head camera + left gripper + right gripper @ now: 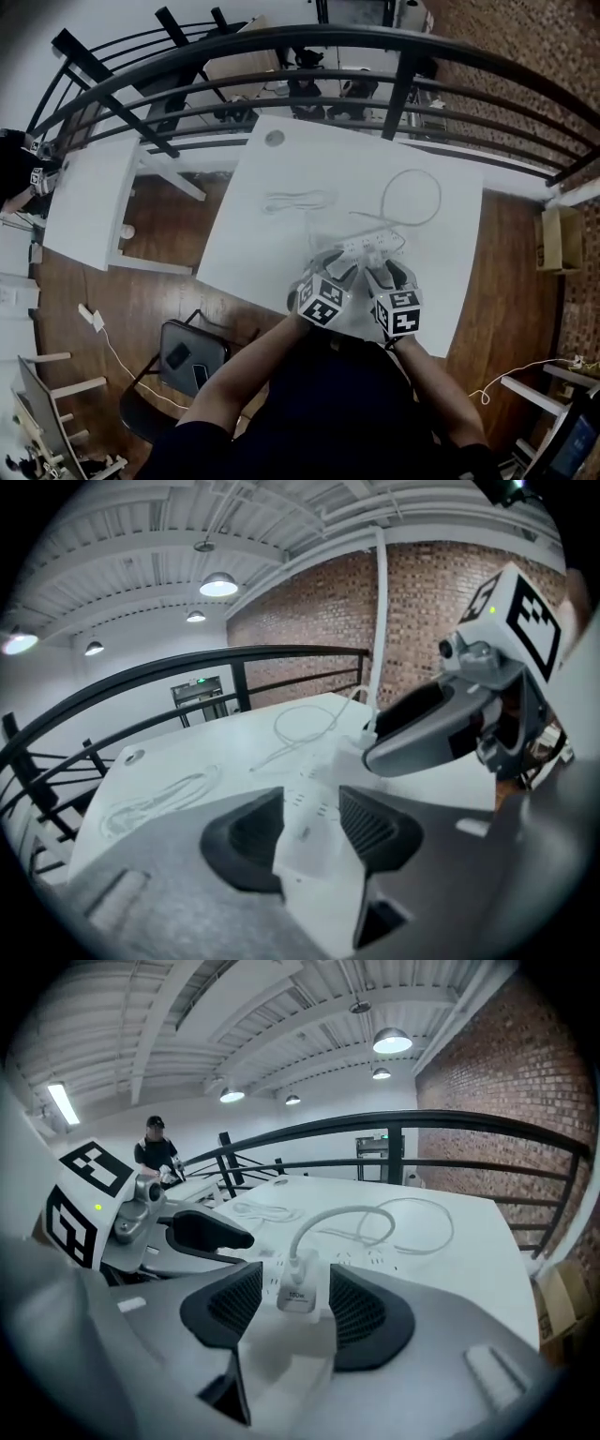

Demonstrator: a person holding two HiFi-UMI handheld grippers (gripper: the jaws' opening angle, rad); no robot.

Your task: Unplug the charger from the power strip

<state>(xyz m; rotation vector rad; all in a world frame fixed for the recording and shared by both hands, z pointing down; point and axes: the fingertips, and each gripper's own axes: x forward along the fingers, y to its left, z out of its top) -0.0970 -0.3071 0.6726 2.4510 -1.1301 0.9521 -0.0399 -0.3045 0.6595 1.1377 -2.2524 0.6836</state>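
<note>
Near the tabletop's (pixel 246 251) near edge, the left gripper (pixel 309 823) straddles the power strip (pixel 302 841), jaws released. The right gripper (pixel 295 1308) flanks the plugged-in charger (pixel 296 1290), jaws apart, not touching. 1 coiled cable (pixel 298 201) lies beyond.

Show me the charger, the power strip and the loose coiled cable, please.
charger (pixel 296 1296): right gripper view, its white body between the jaws.
power strip (pixel 306 841): left gripper view, its top face between the jaws.
coiled cable (pixel 298 201): head view, middle of the bundle.
</note>
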